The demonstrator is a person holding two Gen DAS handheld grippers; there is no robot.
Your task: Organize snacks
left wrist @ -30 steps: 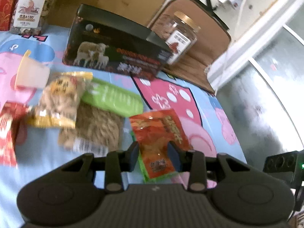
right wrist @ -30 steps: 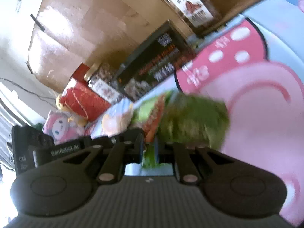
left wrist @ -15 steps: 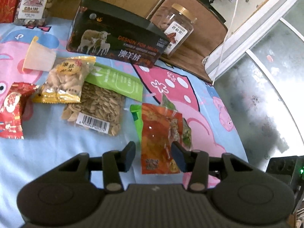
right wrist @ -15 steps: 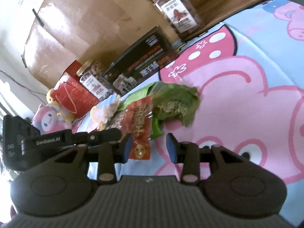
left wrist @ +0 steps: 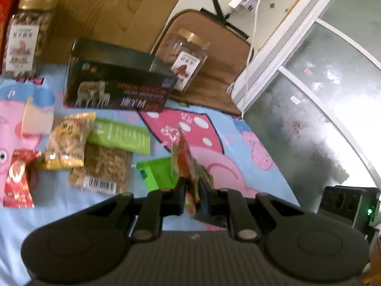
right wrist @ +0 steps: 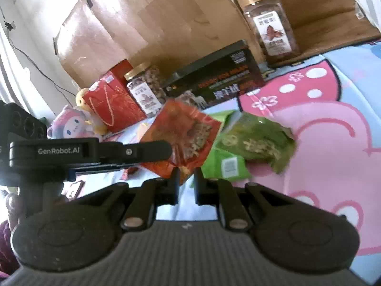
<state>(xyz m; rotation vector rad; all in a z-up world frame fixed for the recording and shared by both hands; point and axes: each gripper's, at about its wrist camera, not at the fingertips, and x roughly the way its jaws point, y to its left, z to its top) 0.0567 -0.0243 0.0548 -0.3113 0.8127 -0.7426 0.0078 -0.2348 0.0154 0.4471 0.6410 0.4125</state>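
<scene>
1. Left wrist view: left gripper (left wrist: 192, 191) pinches the orange snack packet (left wrist: 185, 159) edge-on, lifted off the cartoon sheet (left wrist: 238, 143). The other view shows the packet's broad face instead (right wrist: 183, 133).
2. Right gripper (right wrist: 185, 186): jaws closing, narrow gap, nothing clearly between them; only the packet's lower corner hangs just beyond the tips.
3. Green packet (right wrist: 250, 143) lies on the sheet just right of the orange packet.
4. Only the left view shows the seed bag (left wrist: 104, 166) & yellow nut bag (left wrist: 66, 140), left of the orange packet.
5. Black box (left wrist: 116, 88) & jars (left wrist: 188, 57) behind the orange packet, at the sheet's far edge; bare sheet to its right.
</scene>
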